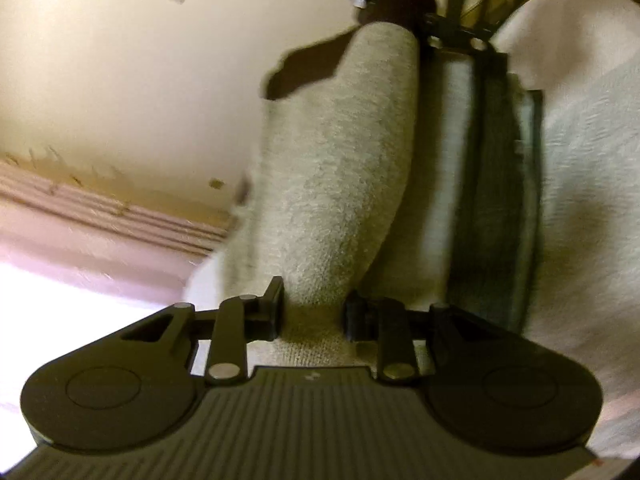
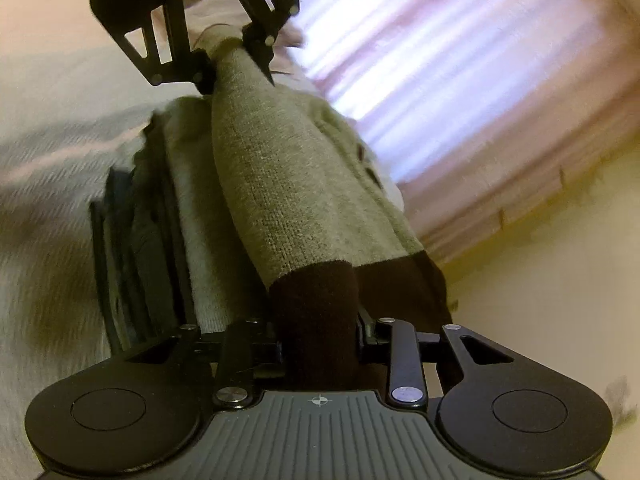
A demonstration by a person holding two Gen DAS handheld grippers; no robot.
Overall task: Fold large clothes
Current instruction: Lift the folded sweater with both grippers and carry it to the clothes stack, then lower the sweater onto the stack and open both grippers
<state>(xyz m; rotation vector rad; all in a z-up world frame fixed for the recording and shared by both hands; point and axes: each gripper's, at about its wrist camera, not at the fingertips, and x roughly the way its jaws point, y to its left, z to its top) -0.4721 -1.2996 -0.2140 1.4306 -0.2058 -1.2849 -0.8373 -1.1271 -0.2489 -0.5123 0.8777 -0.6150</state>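
The left gripper (image 1: 314,312) clamps the beige end of a knitted sweater (image 1: 340,184); the right gripper (image 2: 320,344) clamps its dark brown end. The sweater hangs stretched between them above a white bedspread (image 2: 52,184), pink curtains (image 2: 460,80) beyond.

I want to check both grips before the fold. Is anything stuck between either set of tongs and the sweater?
Nothing visible. The left tongs close straight on the grey knit of the sweater, and the right tongs clamp its dark cuff. The garment hangs stretched between them.
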